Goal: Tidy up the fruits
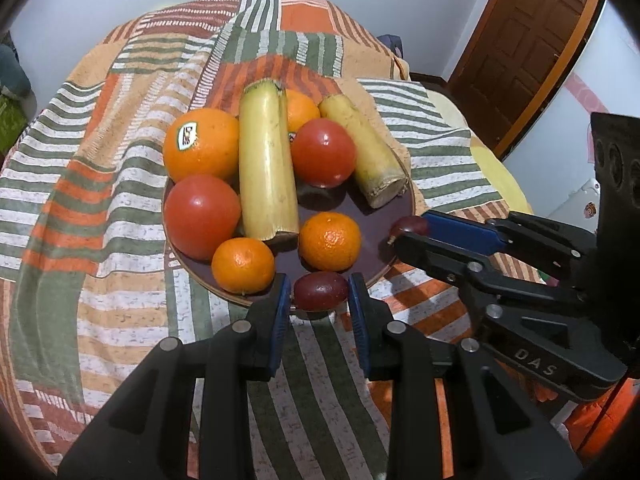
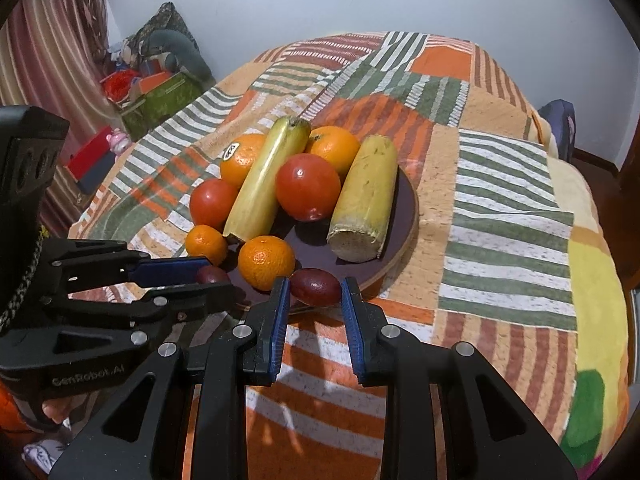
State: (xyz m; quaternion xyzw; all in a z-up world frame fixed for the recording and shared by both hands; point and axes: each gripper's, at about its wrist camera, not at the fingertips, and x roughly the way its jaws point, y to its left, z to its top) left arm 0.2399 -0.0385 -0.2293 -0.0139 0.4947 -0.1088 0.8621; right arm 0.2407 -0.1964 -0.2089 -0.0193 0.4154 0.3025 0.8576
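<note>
A dark round plate (image 1: 370, 232) (image 2: 406, 200) on the patterned cloth holds oranges (image 1: 202, 144), tomatoes (image 1: 200, 216), small mandarins (image 1: 330, 240) and two yellow-green cane pieces (image 1: 268, 160). My left gripper (image 1: 320, 292) has its blue pads on either side of a dark red grape (image 1: 320, 290) at the plate's near rim; small gaps show beside the grape. My right gripper (image 2: 314, 288) likewise brackets a second dark red grape (image 2: 314, 286) at the rim. Each gripper also shows in the other's view, the right one (image 1: 408, 232) and the left one (image 2: 212, 274), each with a grape between its fingers.
The table is round, covered with an orange, green and white striped cloth (image 1: 100, 220). A brown wooden door (image 1: 528, 40) stands at the right. Boxes and clutter (image 2: 156, 84) sit on the floor at the far left beside a striped curtain (image 2: 52, 40).
</note>
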